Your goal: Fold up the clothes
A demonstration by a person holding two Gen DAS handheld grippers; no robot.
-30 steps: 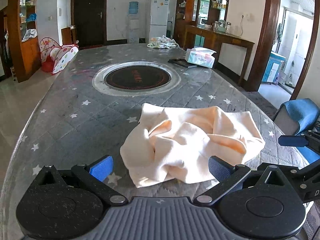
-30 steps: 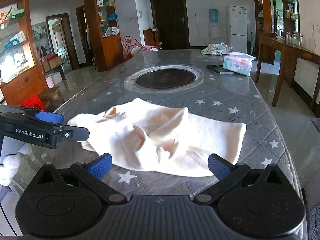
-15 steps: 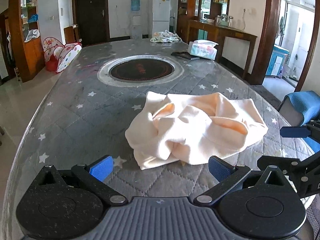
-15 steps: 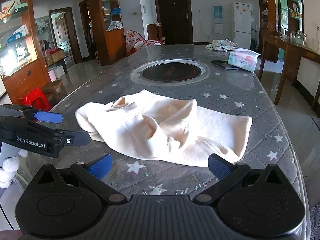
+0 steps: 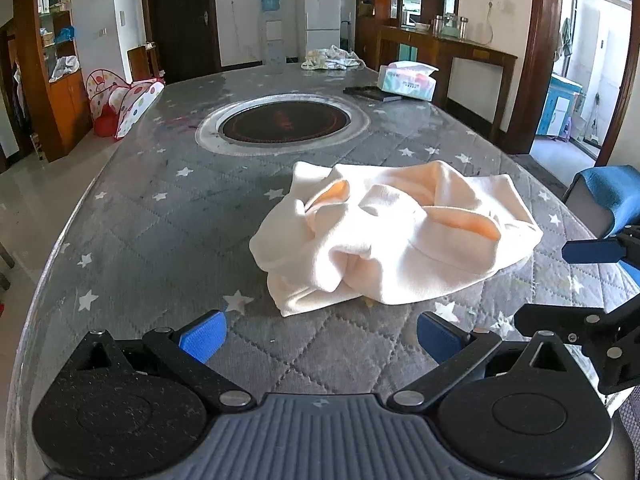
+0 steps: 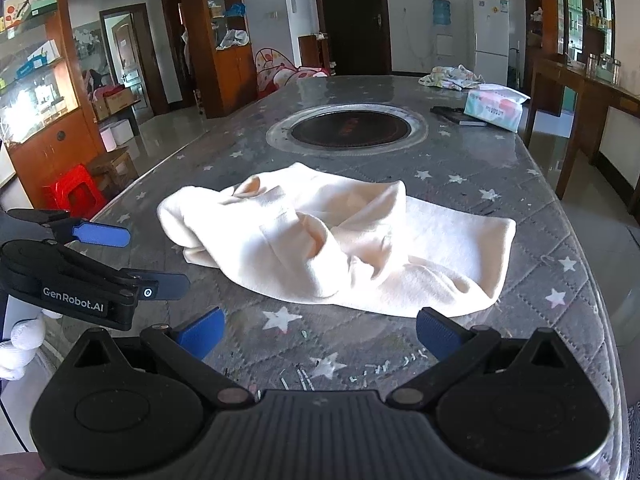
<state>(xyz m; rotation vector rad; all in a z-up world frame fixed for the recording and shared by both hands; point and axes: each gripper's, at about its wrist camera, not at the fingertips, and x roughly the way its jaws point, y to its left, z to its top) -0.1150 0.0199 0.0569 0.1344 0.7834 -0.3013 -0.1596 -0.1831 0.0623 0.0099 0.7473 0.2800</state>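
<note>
Lying crumpled on the tabletop (image 5: 132, 240), the cream garment (image 5: 392, 236) looks soft and light; both left tongs (image 5: 320, 330) and right tongs (image 6: 318, 326) gape empty. Best pinched at its edges.

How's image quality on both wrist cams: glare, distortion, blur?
Left wrist: heavy fisheye bowing of the table, window glare on its far glossy end, cloth sharp, sunlit with soft shadows in its folds. Right wrist: same bowing, glare streaks near the cooktop, blown-out shelf at left; cloth in focus, no motion blur.
</note>
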